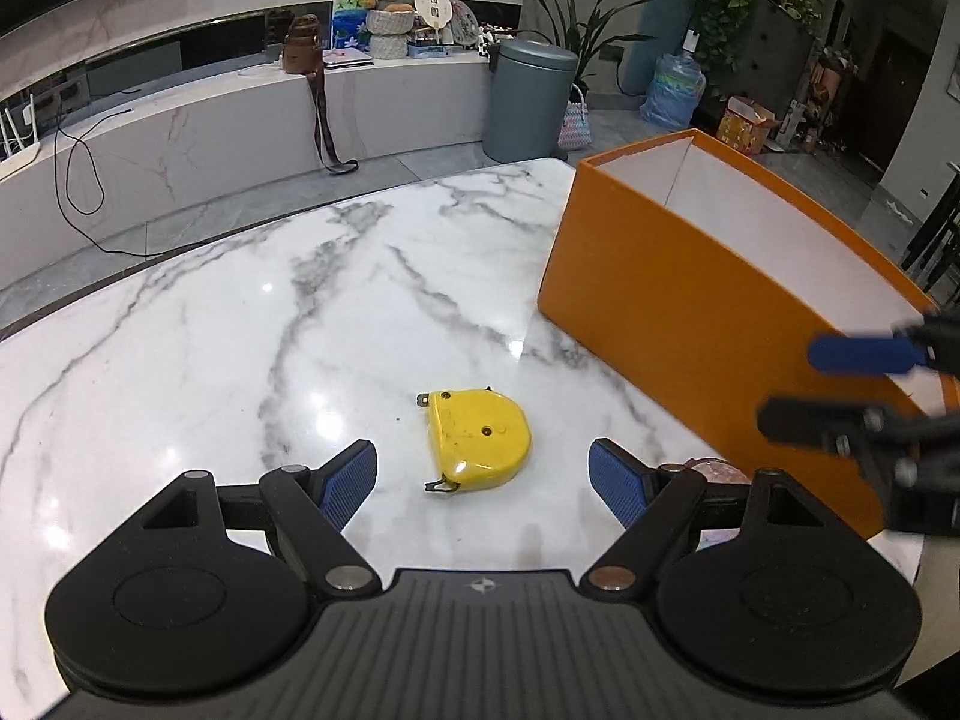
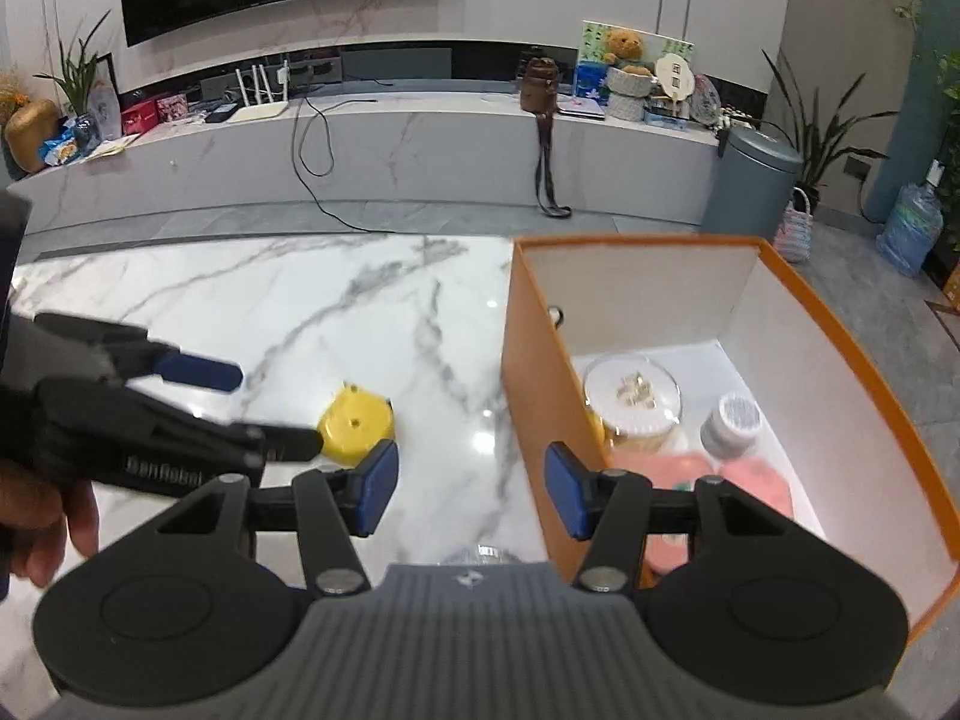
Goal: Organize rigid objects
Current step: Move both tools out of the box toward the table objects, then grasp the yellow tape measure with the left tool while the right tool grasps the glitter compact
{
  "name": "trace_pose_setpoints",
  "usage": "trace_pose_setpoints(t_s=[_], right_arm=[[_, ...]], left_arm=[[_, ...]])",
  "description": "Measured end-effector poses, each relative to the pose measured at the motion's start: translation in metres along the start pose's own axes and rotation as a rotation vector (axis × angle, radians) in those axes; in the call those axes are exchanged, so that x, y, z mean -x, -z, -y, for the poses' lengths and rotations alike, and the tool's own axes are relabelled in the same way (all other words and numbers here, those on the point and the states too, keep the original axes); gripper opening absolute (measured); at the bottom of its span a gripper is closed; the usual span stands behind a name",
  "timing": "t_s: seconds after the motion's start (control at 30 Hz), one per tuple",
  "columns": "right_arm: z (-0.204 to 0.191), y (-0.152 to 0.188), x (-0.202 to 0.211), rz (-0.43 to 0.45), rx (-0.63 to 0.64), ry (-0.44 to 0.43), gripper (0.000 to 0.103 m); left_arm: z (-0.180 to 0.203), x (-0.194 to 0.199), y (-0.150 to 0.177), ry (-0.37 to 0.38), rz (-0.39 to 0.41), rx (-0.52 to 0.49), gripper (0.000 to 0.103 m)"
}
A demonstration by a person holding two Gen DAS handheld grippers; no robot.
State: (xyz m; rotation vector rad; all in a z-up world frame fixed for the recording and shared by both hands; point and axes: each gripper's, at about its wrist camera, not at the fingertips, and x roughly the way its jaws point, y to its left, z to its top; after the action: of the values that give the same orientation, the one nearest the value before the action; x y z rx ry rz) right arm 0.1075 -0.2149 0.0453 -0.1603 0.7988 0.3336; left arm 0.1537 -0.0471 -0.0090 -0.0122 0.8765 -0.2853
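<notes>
Worktop (image 1: 240, 330): white marble with grey veins; it carries the box and one loose item.
Orange box (image 1: 690, 312): stands open-topped on the worktop's right side, white inside, its near wall just right of the loose item.
Box contents: a clear lidded jar (image 2: 633, 396) with small pale pieces under the lid, a bottle with a grey ribbed cap (image 2: 732, 420) beside it, and something pink (image 2: 750, 480) blurred at the bottom; what the pink thing is I cannot tell.
Left claw (image 1: 483, 480): jaws spread wide and empty, hanging above the worktop with the loose item lying between and just ahead of the blue pads.
Right claw (image 2: 471, 486): jaws parted, nothing between them, poised over the box's near wall, so one pad sits above the worktop and the other above the box interior.
Yellow tape measure (image 1: 480, 441): the thing left to stow; it lies flat on the worktop, left of the box, untouched, with a metal hook at its top-left corner.
Step in hand: picking up the tape measure with the left claw, as I judge it.
Doing it well: lower the claw squarely so the pads meet the case's flat sides rather than its rounded edge, close firmly, lift clear of the box wall, and set it down in the free floor space away from the jar.
</notes>
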Motion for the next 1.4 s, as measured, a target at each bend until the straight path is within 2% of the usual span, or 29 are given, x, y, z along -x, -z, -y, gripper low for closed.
trace_pose_setpoints(t_s=[0.23, 0.47, 0.57, 0.6, 0.7, 0.8, 0.9, 1.0, 1.3, 1.4], right_arm=[[-0.009, 0.046, -0.001, -0.023, -0.076, 0.039, 0.055], [-0.013, 0.082, -0.011, -0.058, -0.132, 0.081, 0.056], [-0.017, 0.092, -0.014, -0.053, -0.143, 0.105, 0.063], [-0.017, 0.094, -0.014, -0.047, -0.149, 0.116, 0.072], [-0.019, 0.099, -0.017, -0.031, -0.172, 0.13, 0.073], [-0.02, 0.103, -0.021, -0.013, -0.184, 0.155, 0.079], [-0.02, 0.105, -0.026, -0.007, -0.192, 0.163, 0.079], [-0.02, 0.107, -0.032, -0.002, -0.203, 0.168, 0.079], [-0.023, 0.108, -0.048, 0.021, -0.207, 0.183, 0.079], [-0.024, 0.109, -0.052, 0.03, -0.194, 0.181, 0.079]], left_arm=[[0.007, -0.017, 0.006, -0.028, -0.02, -0.022, 0.094], [0.016, -0.027, 0.009, -0.019, -0.021, -0.035, 0.094], [0.019, -0.031, 0.01, -0.031, -0.014, -0.037, 0.094], [0.019, -0.032, 0.009, -0.038, -0.007, -0.03, 0.094], [0.018, -0.036, 0.011, -0.042, 0.011, 0.008, 0.094], [0.02, -0.04, 0.014, -0.035, 0.016, 0.018, 0.094], [0.025, -0.045, 0.015, -0.023, 0.013, -0.002, 0.095], [0.028, -0.047, 0.016, -0.044, 0.021, -0.017, 0.096], [0.012, -0.057, 0.017, -0.086, 0.032, 0.057, 0.096], [0.012, -0.061, 0.016, -0.101, 0.047, 0.021, 0.096]])
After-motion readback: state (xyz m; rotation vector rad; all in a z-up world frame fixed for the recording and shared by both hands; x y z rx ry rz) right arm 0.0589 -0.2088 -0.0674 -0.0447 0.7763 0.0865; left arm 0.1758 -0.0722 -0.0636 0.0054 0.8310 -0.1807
